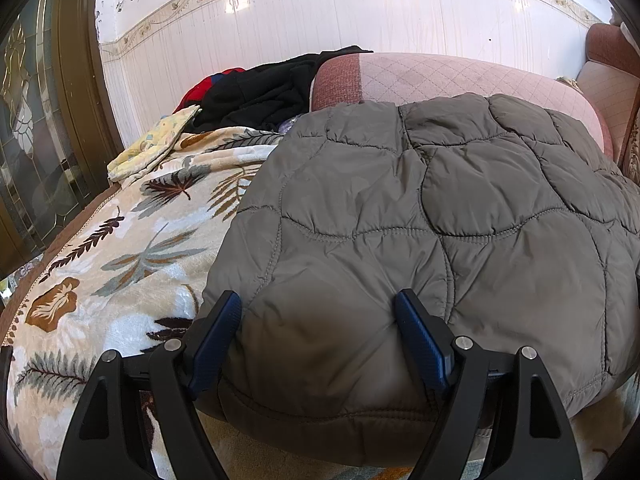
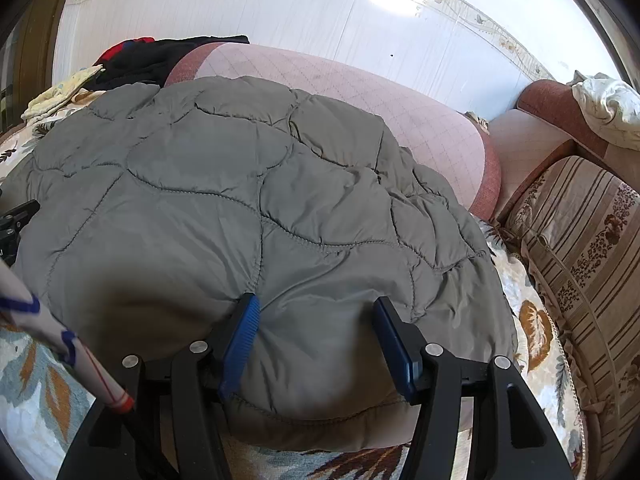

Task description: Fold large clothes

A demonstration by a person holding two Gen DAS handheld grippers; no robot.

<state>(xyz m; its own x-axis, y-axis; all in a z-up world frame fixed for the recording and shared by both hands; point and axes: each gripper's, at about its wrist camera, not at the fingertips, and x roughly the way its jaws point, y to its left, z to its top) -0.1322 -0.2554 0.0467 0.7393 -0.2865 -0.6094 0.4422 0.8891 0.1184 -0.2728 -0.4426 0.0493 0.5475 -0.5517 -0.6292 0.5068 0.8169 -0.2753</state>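
Observation:
A grey quilted puffer jacket lies spread on a leaf-print blanket; it also fills the right wrist view. My left gripper is open, its blue-padded fingers straddling the jacket's near edge on the left side. My right gripper is open too, its fingers on either side of a bulge of the near edge on the right side. Neither jaw pinches the fabric.
A pink quilted cushion backs the jacket. Black and red clothes and a yellow cloth lie at the far left. A striped floral cushion stands at the right. A sleeved forearm crosses at the left.

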